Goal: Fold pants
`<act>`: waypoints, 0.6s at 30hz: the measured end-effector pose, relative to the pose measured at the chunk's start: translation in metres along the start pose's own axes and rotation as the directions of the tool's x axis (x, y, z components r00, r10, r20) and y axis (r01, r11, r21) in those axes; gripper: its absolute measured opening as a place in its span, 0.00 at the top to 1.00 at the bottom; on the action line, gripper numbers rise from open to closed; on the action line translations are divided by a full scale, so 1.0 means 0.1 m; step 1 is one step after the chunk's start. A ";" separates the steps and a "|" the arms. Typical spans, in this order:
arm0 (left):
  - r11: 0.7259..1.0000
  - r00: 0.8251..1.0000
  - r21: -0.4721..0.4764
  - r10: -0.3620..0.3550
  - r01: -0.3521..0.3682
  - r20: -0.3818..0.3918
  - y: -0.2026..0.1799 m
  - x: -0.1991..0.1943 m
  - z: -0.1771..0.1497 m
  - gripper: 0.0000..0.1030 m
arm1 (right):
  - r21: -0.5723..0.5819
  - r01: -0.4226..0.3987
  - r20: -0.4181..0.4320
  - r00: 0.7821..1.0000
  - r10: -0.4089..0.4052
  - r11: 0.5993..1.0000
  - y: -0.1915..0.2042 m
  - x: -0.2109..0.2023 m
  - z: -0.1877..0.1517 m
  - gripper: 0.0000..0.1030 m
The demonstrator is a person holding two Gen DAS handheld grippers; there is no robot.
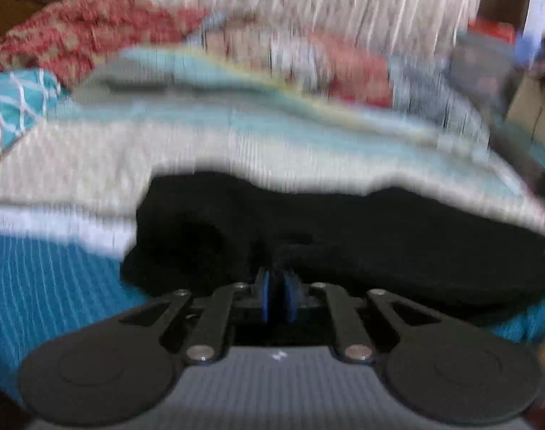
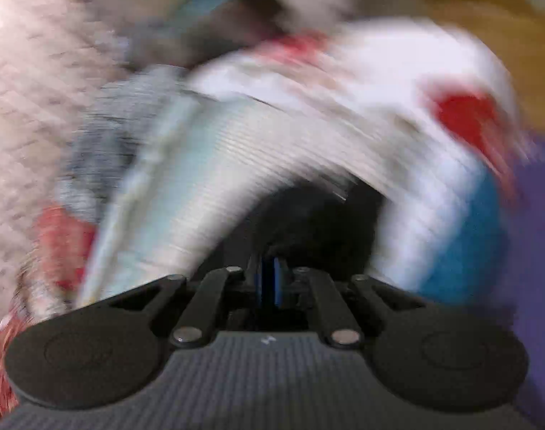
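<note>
A bed cover [image 1: 39, 286] in blue with thin white stripes is carrying everything. The black pants [image 1: 344, 236] are lying on it. A pile of blurred laundry [image 1: 236, 114] is lying behind them.

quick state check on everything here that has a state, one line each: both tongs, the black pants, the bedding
left tongs: nearly shut, pinching black fabric at the tips
right tongs: nearly shut, pinching black fabric at the tips
black pants: bunched in a heap on the bed, not folded flat
striped blanket: rumpled, lying behind the pants
blue bedsheet: spread under the pants
both views: blurred, so finer detail cannot be told
</note>
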State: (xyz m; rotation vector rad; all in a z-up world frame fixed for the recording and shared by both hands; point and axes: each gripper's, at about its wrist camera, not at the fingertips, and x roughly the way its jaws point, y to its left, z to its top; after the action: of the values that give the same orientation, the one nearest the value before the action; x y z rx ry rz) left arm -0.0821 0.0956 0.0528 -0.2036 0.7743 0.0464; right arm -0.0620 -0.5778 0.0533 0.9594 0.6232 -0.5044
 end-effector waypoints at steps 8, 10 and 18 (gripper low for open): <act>0.985 0.999 -0.171 -0.017 0.022 0.029 0.47 -0.36 -0.08 0.65 | 0.193 -0.040 0.175 0.985 0.006 0.980 -0.21 -0.30 -0.11 0.50; 0.964 0.997 -0.266 -0.001 0.022 0.079 0.71 -0.50 -0.03 0.60 | 0.093 -0.054 0.200 0.979 0.035 0.994 0.00 -0.39 -0.12 0.50; 0.882 0.997 -0.468 -0.021 0.056 0.080 1.29 -0.16 0.31 0.46 | -0.336 -0.224 -0.072 0.975 0.212 0.915 1.10 -0.16 -0.98 0.50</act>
State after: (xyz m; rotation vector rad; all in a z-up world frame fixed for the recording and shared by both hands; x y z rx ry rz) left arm -0.0872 0.2290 0.0637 -0.6777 0.6755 0.2045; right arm -0.0280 -0.4374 0.0872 0.6948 0.6020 -0.1705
